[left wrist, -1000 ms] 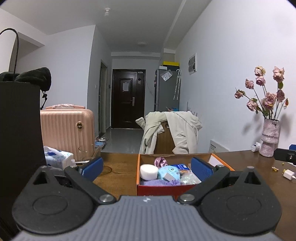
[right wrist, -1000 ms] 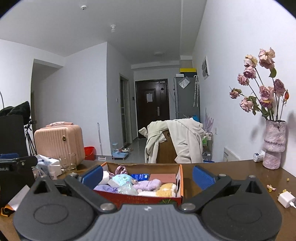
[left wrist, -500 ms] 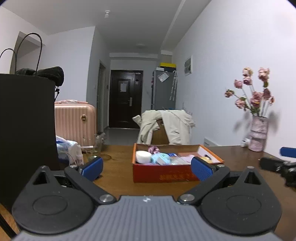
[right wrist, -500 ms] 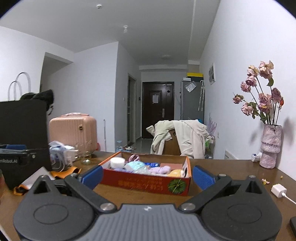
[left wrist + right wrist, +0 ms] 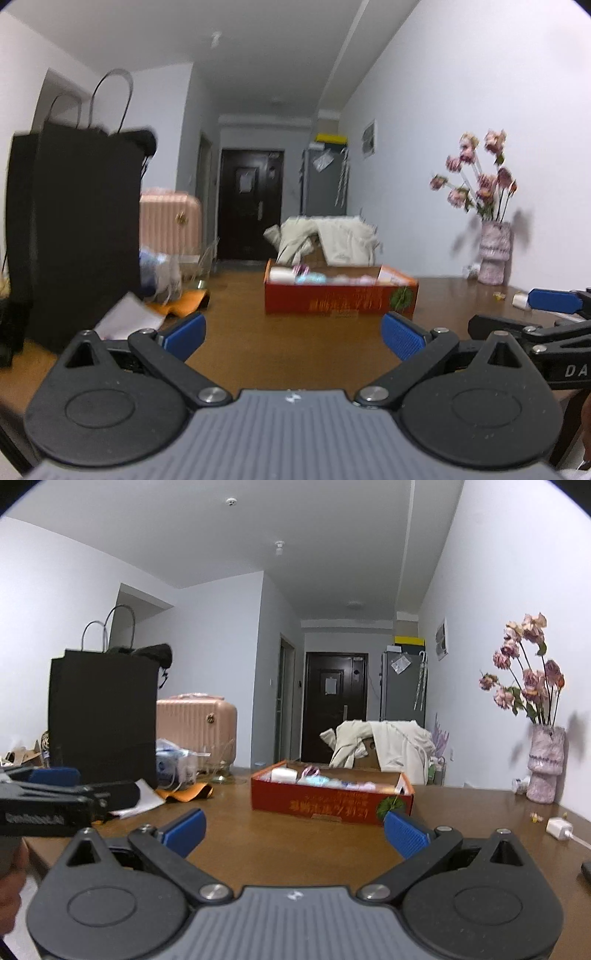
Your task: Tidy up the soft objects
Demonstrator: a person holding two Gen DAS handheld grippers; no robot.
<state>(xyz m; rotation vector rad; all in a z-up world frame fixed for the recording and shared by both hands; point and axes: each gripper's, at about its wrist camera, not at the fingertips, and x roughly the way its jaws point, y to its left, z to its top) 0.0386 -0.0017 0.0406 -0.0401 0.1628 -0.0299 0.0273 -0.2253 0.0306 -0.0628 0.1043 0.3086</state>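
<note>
Left gripper (image 5: 293, 334) and right gripper (image 5: 294, 829) spread wide, holding nothing, low over the brown table (image 5: 295, 845). Farther off at centre, red box (image 5: 328, 799), long axis running left to right, printed side facing near. Inside, seemingly soft items (image 5: 325, 778), blurred.

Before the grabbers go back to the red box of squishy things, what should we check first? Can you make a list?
1. Left gripper open and holding nothing: ok.
2. Right gripper open and holding nothing: ok.
3. Bare table between the grippers and the red box: ok.
4. Box upright with soft things inside: ok.
5. Which soft thing to pick: cannot tell, they show only as a strip above the rim.
6. Black paper bag and flower vase away from the path: ok.
</note>
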